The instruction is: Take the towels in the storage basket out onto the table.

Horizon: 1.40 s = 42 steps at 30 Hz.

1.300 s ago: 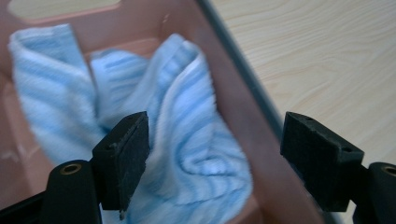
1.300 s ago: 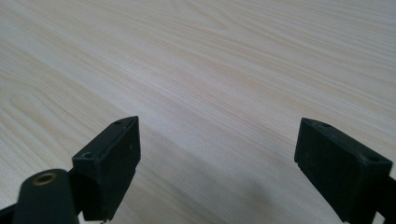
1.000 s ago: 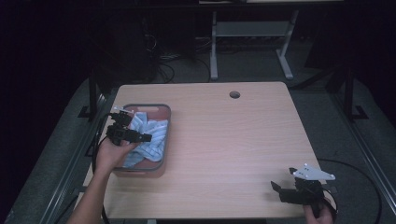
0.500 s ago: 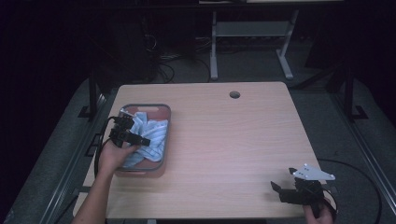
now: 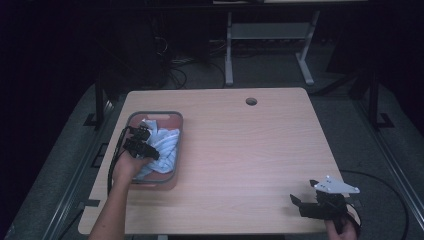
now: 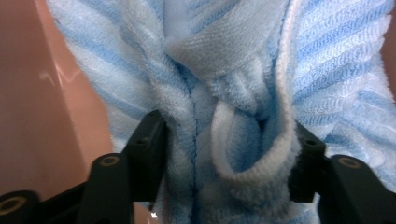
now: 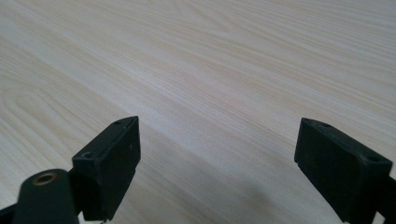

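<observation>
L gripper (image 5: 141,149) is down in the tray (image 5: 176,150) at the table's (image 5: 250,150) left side, jaws about half closed round a bunched fold of the blue-and-white striped towel (image 5: 162,150). In the left gripper view both pads press into the towel (image 6: 233,116) w/ a thick roll between them, so I'd say it's gripping to lift the cloth out. R gripper (image 5: 320,202) sits parked near the front right corner, jaws wide apart over bare wood, nothing in them; prob. waiting its turn. Vs a sec ago: L hand has sunk lower into the tray and its jaws have just been closing onto the towel. R gripper same spot.
</observation>
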Each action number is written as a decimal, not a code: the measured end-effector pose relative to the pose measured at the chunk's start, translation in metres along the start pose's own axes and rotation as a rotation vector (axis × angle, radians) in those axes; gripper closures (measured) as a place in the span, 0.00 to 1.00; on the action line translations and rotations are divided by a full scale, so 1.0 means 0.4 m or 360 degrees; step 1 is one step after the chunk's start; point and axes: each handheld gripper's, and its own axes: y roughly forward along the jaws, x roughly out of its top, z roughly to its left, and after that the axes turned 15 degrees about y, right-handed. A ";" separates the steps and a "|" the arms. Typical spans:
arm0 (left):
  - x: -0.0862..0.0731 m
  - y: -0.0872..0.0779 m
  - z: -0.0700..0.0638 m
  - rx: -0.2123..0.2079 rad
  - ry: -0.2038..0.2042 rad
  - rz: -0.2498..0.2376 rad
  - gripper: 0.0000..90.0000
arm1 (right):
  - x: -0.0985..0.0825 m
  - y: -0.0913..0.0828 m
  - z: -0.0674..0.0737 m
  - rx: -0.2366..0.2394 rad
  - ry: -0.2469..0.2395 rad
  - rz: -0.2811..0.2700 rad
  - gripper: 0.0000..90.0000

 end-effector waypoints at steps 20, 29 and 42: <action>-0.017 -0.040 -0.013 -0.0021 0.0050 -0.0034 0.73 | 0.001 -0.012 -0.002 -0.0010 0.0031 -0.0026 0.15; -0.054 -0.099 0.003 -0.0108 -0.0038 -0.0241 0.73 | 0.004 -0.022 -0.007 -0.0013 0.0077 -0.0062 0.15; -0.047 -0.205 0.013 -0.0172 -0.0062 -0.0444 0.73 | 0.007 -0.021 -0.005 -0.0014 0.0061 -0.0062 0.15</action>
